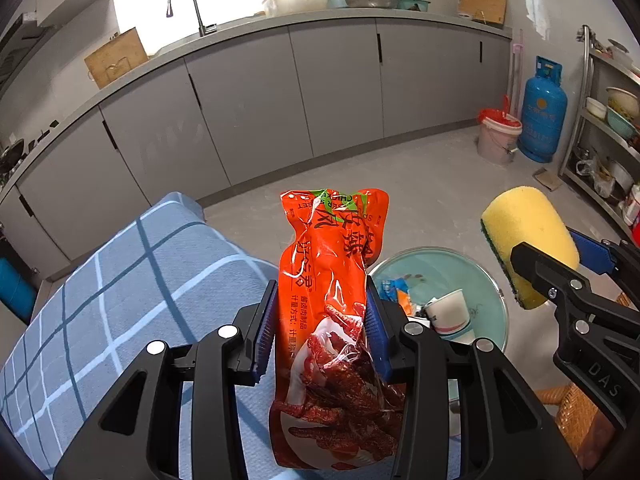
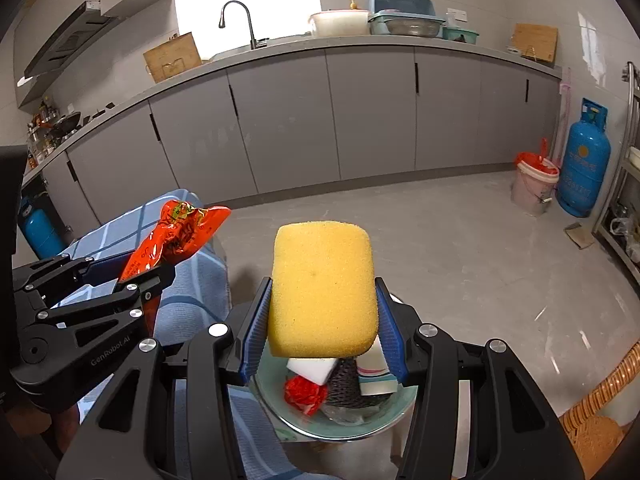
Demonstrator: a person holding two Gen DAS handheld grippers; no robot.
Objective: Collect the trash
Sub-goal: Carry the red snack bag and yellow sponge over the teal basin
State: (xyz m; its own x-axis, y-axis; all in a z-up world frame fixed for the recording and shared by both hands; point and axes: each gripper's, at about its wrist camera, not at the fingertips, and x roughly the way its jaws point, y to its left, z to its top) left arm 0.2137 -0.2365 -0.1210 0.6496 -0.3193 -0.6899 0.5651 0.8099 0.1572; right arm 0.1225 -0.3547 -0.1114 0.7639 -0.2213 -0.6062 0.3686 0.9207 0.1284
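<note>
Over the teal bin (image 1: 486, 276), the left gripper (image 1: 322, 332) is clamped mid-length on the light, slippery, crinkly orange snack packet (image 1: 332, 280), while the right gripper (image 2: 323, 328) squeezes the soft, springy yellow sponge (image 2: 322, 284) by its sides.

This is a home kitchen: a long grey stone-topped surface (image 2: 360, 46) runs along the tiled wall above a row of flat grey cabinet doors (image 2: 368, 116), with a curved metal tap (image 2: 238, 20) over a sink below a bright window. A dark extractor hood (image 2: 68, 40) hangs over a black pan (image 2: 66, 122) at the far left end. Wooden chopping boards (image 2: 172, 58), white and teal plastic basins (image 2: 340, 22), a blue gas cylinder (image 2: 586, 160), a pale bucket lined with a red bag (image 2: 534, 184) on the grey floor, and a steel rack of bowls (image 1: 612, 116) mark it as lived-in.
</note>
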